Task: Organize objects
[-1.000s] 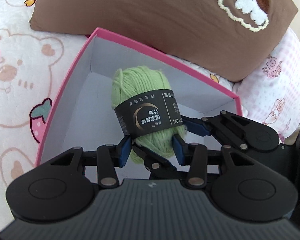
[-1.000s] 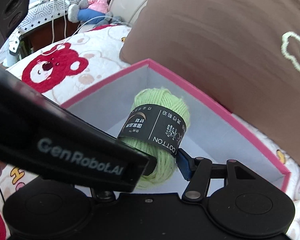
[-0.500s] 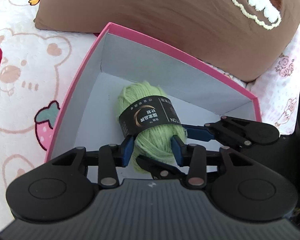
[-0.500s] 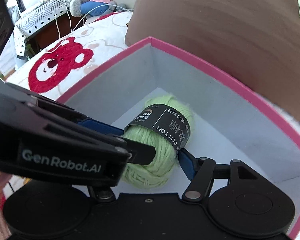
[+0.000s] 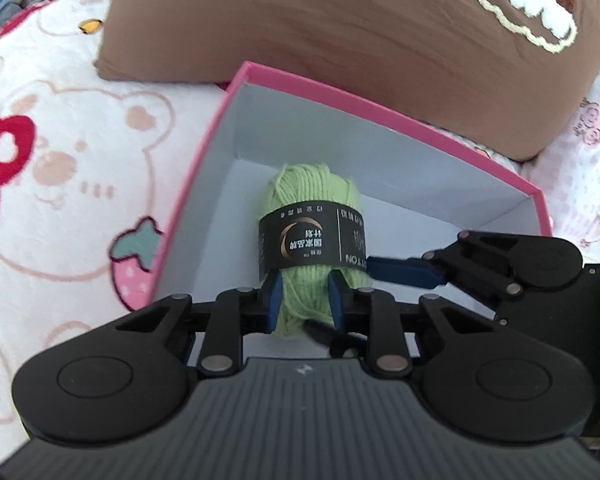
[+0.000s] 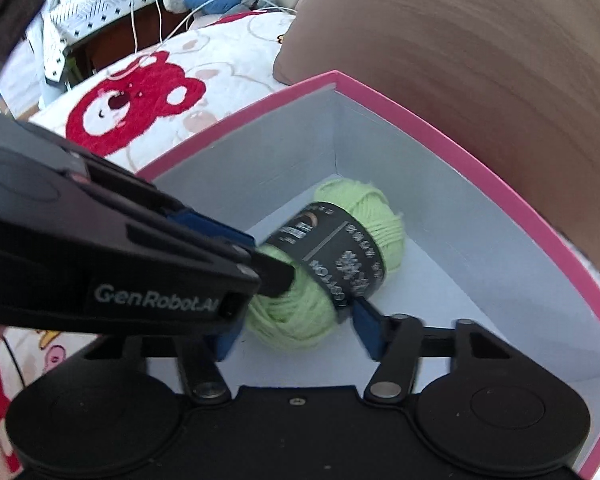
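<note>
We find the green yarn skein (image 5: 306, 216) inside the pink box (image 5: 204, 148), which sits on the bear-print bed cover (image 5: 60, 168) against a brown pillow (image 5: 300, 28). The left gripper (image 5: 305, 300) has its jaws clamped on the skein's near end. The right gripper (image 6: 296, 330) has just been closing its jaws about the same skein; we cannot tell whether both pads press it.
</note>
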Demonstrator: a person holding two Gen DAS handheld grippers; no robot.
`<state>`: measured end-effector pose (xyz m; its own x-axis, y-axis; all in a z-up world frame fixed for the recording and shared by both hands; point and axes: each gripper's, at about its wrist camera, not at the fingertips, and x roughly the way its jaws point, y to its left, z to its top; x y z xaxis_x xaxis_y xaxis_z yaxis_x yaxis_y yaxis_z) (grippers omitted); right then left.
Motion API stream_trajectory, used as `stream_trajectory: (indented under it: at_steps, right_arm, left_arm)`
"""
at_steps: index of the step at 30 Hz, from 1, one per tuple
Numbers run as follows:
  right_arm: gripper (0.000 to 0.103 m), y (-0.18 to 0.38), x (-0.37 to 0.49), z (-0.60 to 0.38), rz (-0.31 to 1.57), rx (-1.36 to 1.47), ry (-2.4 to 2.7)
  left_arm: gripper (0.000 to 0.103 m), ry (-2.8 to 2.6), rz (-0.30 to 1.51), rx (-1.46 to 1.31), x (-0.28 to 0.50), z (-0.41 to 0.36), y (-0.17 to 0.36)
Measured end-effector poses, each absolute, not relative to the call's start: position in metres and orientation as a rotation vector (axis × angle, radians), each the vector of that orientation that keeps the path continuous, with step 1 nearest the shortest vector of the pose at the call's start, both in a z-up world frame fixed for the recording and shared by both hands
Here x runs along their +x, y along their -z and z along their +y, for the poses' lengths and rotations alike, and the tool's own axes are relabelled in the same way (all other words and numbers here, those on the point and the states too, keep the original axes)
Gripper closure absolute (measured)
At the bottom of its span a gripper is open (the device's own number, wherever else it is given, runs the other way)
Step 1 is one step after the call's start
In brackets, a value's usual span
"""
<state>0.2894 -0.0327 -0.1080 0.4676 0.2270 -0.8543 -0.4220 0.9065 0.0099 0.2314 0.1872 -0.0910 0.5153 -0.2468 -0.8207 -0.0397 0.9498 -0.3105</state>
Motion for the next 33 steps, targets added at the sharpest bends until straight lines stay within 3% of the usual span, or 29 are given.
stream_trajectory:
  at_steps: [4, 13, 22, 33]
  right_arm:
    - [0.055, 0.105, 0.295, -0.026, 0.991, -0.251, -0.407]
    - [0.059, 0.106, 0.313, -0.023, 0.986, -0.152, -0.413]
    - [0.056, 0.107, 0.311, -0.03, 1.001, -0.008, -0.408]
    - [0.055, 0.067, 0.25, -0.064, 0.959, 0.083, -0.37]
  left_arm:
    - [0.079, 0.127, 1.011, -0.348, 0.23, 0.198, 0.086]
    - [0.079, 0.129, 0.996, -0.34, 0.227, 0.209, 0.074]
    - [0.08, 0.125, 1.018, -0.346, 0.228, 0.208, 0.073]
    - [0.08, 0.168, 1.047, -0.31, 0.208, 0.199, 0.051]
